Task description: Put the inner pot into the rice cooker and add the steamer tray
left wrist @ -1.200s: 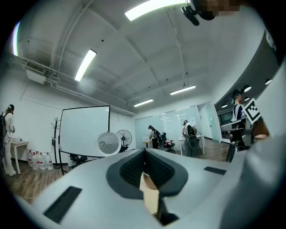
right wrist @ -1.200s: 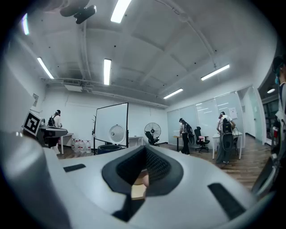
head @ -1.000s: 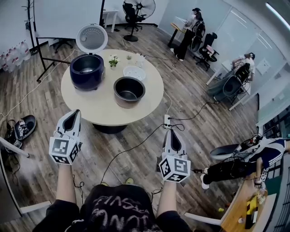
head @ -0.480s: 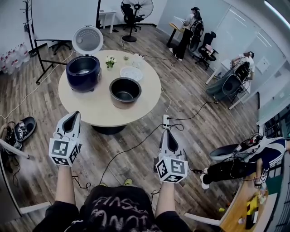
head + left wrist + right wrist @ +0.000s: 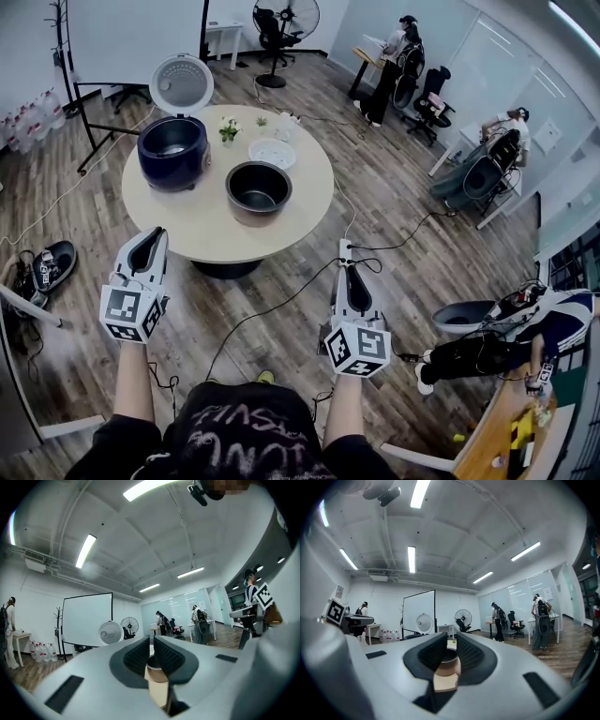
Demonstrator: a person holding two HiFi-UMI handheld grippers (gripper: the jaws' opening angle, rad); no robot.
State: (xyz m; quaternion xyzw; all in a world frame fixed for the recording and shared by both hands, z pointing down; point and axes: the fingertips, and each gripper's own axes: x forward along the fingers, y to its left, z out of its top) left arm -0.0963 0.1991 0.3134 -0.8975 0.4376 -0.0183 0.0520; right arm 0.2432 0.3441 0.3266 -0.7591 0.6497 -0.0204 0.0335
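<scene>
The dark blue rice cooker (image 5: pixel 172 150) stands on the left of the round table (image 5: pixel 202 230) with its lid (image 5: pixel 181 82) raised and its well showing. The dark metal inner pot (image 5: pixel 258 190) sits by itself at the table's middle. Behind it lies the white steamer tray (image 5: pixel 273 152). My left gripper (image 5: pixel 150 239) and right gripper (image 5: pixel 352 272) hover level over the floor, short of the table's near edge. On both, the jaws are opening to a narrow gap with nothing between them. The pot (image 5: pixel 154 663) (image 5: pixel 448 660) shows far off through each gap.
A small flower pot (image 5: pixel 230 128) stands behind the cooker. A power strip and cables (image 5: pixel 345 251) lie on the wood floor to the table's right. Shoes (image 5: pixel 47 265) lie at the left. Office chairs, desks and people are at the right and back.
Both grippers hold almost the same places before the table. The view has shifted a little, so the table sits slightly further left.
</scene>
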